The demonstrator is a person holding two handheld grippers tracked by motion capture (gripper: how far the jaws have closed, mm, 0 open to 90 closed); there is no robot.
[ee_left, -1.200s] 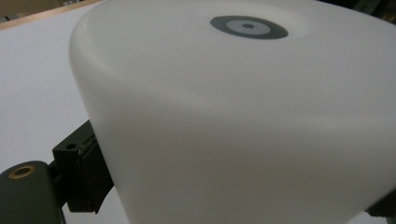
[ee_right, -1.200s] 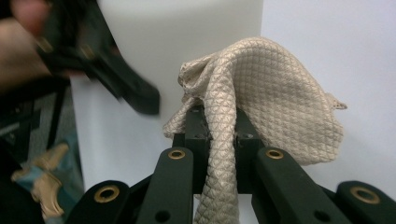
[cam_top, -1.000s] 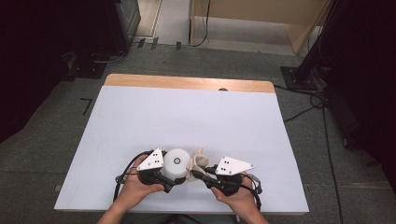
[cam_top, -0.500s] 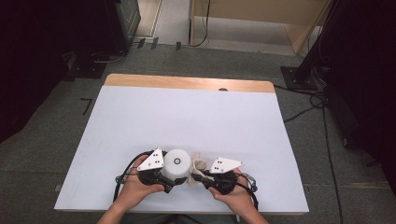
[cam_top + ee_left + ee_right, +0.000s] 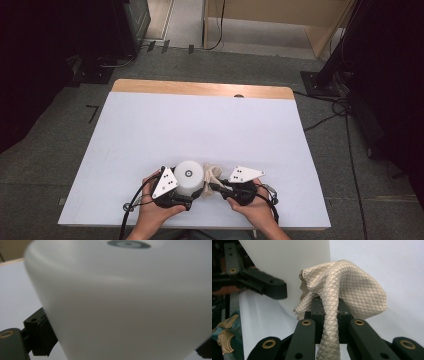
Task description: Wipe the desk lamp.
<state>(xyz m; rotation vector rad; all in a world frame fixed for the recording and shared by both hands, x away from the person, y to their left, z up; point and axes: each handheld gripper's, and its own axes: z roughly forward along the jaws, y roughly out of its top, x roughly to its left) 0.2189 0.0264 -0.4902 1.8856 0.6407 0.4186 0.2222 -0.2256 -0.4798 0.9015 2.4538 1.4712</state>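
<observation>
A white cylinder (image 5: pixel 188 175) with a dark ring on its top stands near the table's front edge. My left gripper (image 5: pixel 191 190) is shut on its sides; in the left gripper view the cylinder (image 5: pixel 125 302) sits between the jaws of the left gripper (image 5: pixel 121 346). My right gripper (image 5: pixel 212 188) is shut on a beige quilted cloth (image 5: pixel 213 172) right beside the cylinder. In the right gripper view the cloth (image 5: pixel 347 287) bunches above the right gripper (image 5: pixel 328 307) and lies against the cylinder (image 5: pixel 287 260).
The white table top (image 5: pixel 200 125) stretches away from the hands to a wooden strip (image 5: pixel 200 89) at the far edge. Cables (image 5: pixel 330 117) and dark stands (image 5: pixel 330 70) are on the floor around the table.
My right gripper has moved left and lower with the cloth, closing in on the cylinder. My left gripper has shifted a little toward the near edge, still around the cylinder.
</observation>
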